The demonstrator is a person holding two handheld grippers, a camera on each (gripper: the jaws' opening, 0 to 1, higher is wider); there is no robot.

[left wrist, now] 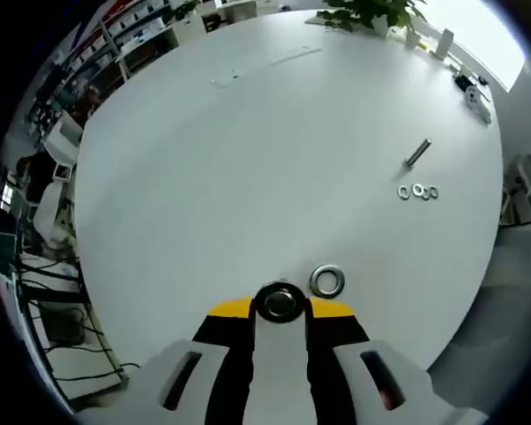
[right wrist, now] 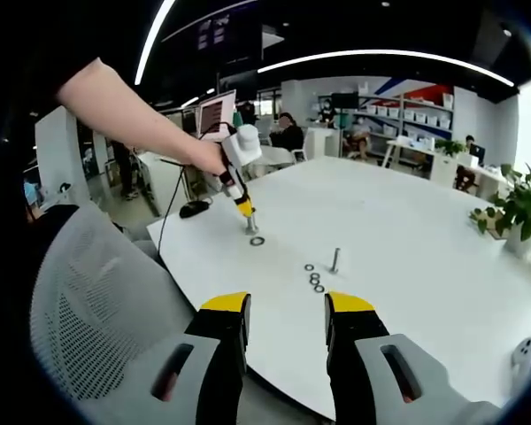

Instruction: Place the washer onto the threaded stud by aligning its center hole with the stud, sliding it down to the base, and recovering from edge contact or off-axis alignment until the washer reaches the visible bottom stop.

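Left gripper (left wrist: pixel 280 307) clamped on stud (left wrist: pixel 279 302), steadying it upright; washer (left wrist: pixel 327 281) beside; right gripper (right wrist: pixel 287 307) parted, idle.

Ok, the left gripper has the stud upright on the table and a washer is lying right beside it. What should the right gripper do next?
Probably bring the right gripper, jaws open and held back off the table edge, forward to pick up the washer lying flat beside the stud that the left gripper grips. The washer is not on the stud yet, and nothing is between the right jaws.
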